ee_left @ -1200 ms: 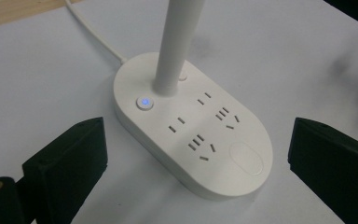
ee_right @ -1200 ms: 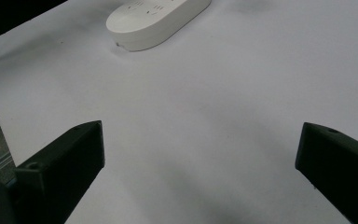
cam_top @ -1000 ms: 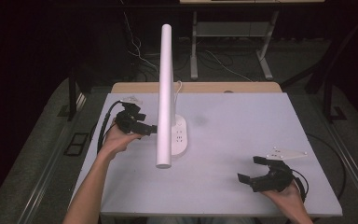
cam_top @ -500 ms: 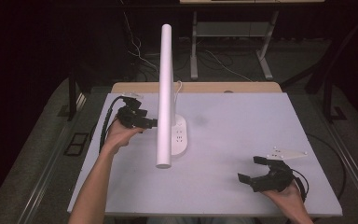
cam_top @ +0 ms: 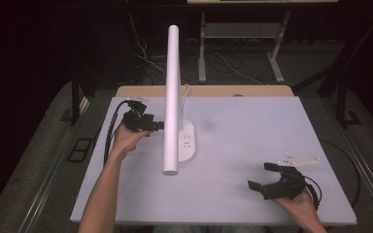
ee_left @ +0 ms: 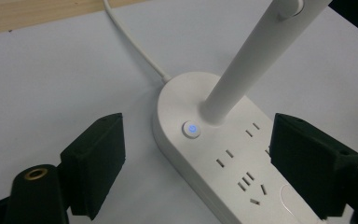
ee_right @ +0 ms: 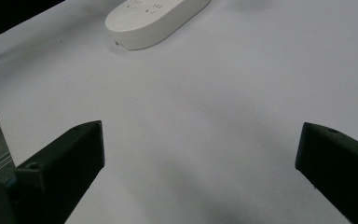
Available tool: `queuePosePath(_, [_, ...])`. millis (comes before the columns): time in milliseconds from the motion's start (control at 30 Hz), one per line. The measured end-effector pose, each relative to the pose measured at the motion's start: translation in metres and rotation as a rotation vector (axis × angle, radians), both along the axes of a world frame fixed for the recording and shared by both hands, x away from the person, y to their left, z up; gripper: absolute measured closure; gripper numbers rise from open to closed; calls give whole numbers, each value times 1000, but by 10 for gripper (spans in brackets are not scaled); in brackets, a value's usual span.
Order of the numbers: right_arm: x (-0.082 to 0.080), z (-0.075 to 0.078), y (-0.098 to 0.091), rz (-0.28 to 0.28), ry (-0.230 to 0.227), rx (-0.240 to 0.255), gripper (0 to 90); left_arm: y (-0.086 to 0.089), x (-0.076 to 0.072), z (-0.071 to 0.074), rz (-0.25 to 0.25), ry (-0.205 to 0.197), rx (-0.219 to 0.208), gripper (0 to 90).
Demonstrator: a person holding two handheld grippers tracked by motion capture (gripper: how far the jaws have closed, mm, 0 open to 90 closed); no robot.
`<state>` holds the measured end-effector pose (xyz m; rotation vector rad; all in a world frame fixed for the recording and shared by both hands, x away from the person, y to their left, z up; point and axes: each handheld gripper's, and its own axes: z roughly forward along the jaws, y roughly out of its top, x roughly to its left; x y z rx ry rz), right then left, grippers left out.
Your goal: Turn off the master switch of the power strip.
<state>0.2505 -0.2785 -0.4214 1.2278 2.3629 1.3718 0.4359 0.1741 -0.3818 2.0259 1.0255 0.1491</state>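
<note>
Approach step: left gripper, jaws apart and just narrowing with nothing clamped, hangs over the desk lamp's socket base mid-worktop. Next move, probably, calls for lowering one jaw onto the lit power button. Right gripper rests wide open, well apart.

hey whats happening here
A person holds a gripper in each hand at a white table. The left gripper is beside the lamp, its jaws just closing, either side of the base and lit button, not touching. The right gripper rests open near the table's front corner.
</note>
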Motion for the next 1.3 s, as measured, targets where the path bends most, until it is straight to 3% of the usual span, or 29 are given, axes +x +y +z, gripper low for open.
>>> queuePosePath(333, [0,0,0,1,0,-1,5,-4,4,-8,-16,8,-11,289])
queuePosePath(667, [0,0,0,1,1,-1,5,-9,5,-12,-4,-8,-13,545])
queuePosePath(1033, [1,-1,0,3,1,-2,5,-14,8,-18,10,2,-7,820])
queuePosePath(1300, [1,-1,0,6,1,-4,5,-18,10,-23,28,8,3,891])
